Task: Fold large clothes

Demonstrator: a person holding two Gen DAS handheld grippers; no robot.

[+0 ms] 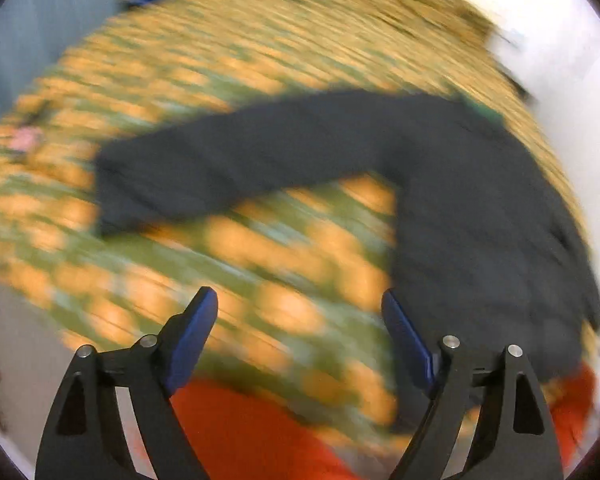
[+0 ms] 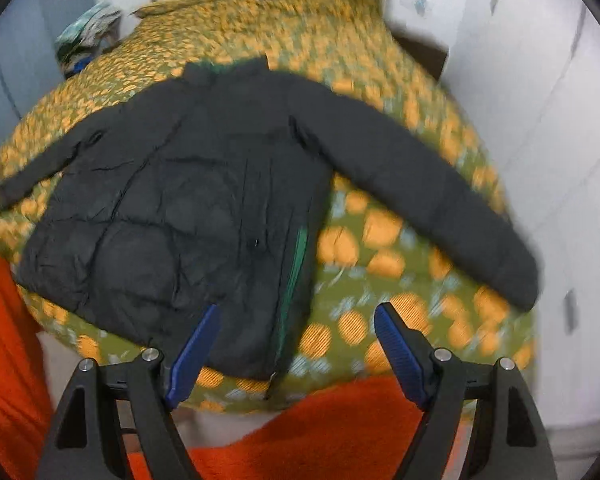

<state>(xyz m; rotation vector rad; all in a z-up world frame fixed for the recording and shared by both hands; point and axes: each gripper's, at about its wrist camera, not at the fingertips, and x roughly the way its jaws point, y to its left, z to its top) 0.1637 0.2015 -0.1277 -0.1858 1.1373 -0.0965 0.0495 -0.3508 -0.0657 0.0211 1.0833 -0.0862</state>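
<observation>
In the left wrist view the picture is heavily blurred; the left gripper (image 1: 300, 304) has its blue-padded jaws wide apart and holds nothing; beyond it a dark jacket (image 1: 472, 216) lies on a bed (image 1: 228, 80) covered in a green and orange print; one sleeve (image 1: 228, 160) stretches out to the left across the middle of the view, while the body of the jacket fills the right side, reaching near the right finger; whether that finger touches the cloth cannot be told; an orange cloth (image 1: 240, 432) lies at the near edge, between the fingers.

In the right wrist view the right gripper (image 2: 298, 310) also has its jaws spread apart, empty; the jacket (image 2: 172, 216) lies flat on the bed (image 2: 300, 28), collar at the far end, hem at the near end; both sleeves are spread outward, the right one (image 2: 432, 200) slanting to the near right, the left one (image 2: 48, 160) running to the left edge; a green strip (image 2: 296, 272) runs along the jacket's right side; the left finger sits in front of the hem; the orange cloth (image 2: 340, 424) lies near, below the bed edge, and again at the left; a bundle of patterned fabric (image 2: 86, 34) sits at the far left corner of the bed.
</observation>
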